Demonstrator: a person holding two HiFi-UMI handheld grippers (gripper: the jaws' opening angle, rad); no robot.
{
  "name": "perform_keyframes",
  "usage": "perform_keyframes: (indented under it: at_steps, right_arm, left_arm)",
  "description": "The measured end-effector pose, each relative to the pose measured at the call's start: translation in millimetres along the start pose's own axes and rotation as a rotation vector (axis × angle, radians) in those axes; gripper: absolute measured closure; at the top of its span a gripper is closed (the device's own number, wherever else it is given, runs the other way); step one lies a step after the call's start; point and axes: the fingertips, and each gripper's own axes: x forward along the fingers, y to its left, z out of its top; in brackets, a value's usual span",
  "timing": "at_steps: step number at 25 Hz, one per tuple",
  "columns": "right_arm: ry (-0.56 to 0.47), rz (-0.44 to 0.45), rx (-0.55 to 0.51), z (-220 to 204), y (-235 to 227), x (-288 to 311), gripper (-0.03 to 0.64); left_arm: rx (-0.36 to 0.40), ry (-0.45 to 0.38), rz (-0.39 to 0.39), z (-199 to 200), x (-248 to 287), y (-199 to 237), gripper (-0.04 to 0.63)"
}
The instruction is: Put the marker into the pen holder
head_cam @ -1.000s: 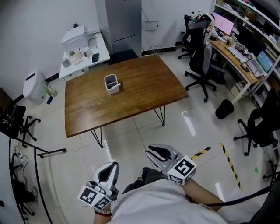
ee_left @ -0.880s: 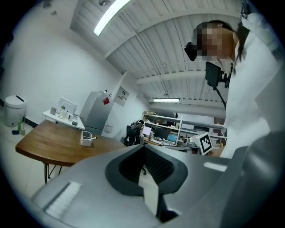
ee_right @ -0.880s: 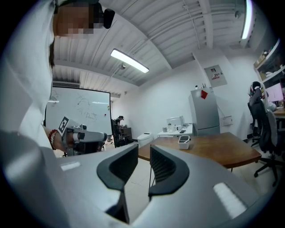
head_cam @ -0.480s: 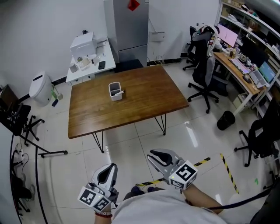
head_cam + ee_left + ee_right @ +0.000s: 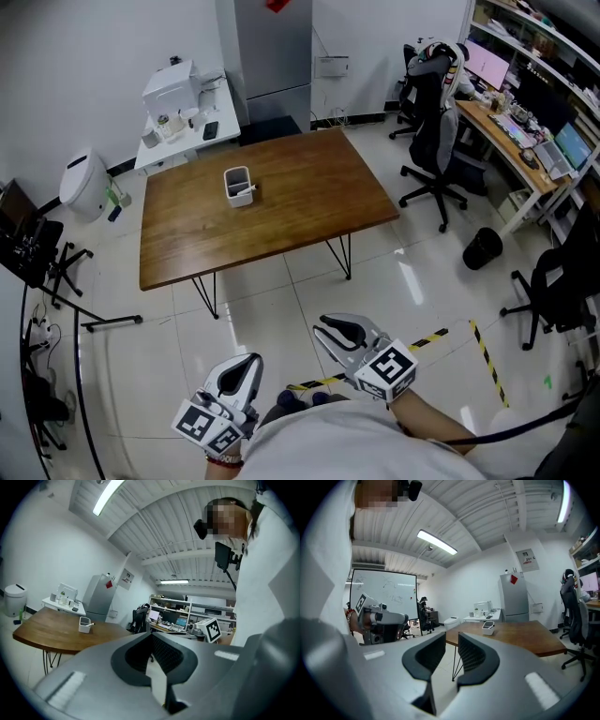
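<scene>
A white pen holder [image 5: 238, 184] stands on the brown wooden table [image 5: 309, 202], toward its far left. A thin white marker [image 5: 251, 189] pokes out at the holder's right side; I cannot tell whether it is inside or beside it. Both grippers hang low by the person's body, over the tiled floor and far short of the table. My left gripper [image 5: 246, 360] has its jaws closed together and empty. My right gripper [image 5: 325, 324] shows a gap between its jaws with nothing in it. The holder appears small in the left gripper view [image 5: 84, 624] and the right gripper view [image 5: 488, 627].
A white side table with appliances [image 5: 180, 105] and a grey cabinet [image 5: 272, 42] stand behind the table. Office chairs [image 5: 433, 127] and a cluttered desk [image 5: 520, 131] are at the right, with a black bin [image 5: 481, 247]. A white bin [image 5: 81, 186] and stand legs [image 5: 66, 281] are at the left.
The head view has swayed a little, so the table sits slightly differently in the frame. Both grippers stay low near the body, and nothing was picked up or let go.
</scene>
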Motion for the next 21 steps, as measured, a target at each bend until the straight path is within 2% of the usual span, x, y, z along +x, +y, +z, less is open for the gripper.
perform_keyframes:
  at_steps: [6, 11, 16, 21]
  right_arm:
    - [0.019, -0.009, -0.012, -4, 1, 1, 0.555]
    - [0.037, 0.022, -0.010, -9, 12, 21, 0.555]
    - [0.066, 0.050, -0.046, -10, 19, 25, 0.555]
    - [0.064, 0.038, -0.045, -3, 20, 26, 0.555]
  left_arm:
    - [-0.043, -0.029, 0.053, 4, -13, 23, 0.612]
    - [-0.088, -0.042, 0.047, 4, -16, 32, 0.612]
    - [-0.140, -0.071, 0.031, 22, -20, 21, 0.612]
    - [-0.140, -0.111, 0.022, 44, -28, 20, 0.612]
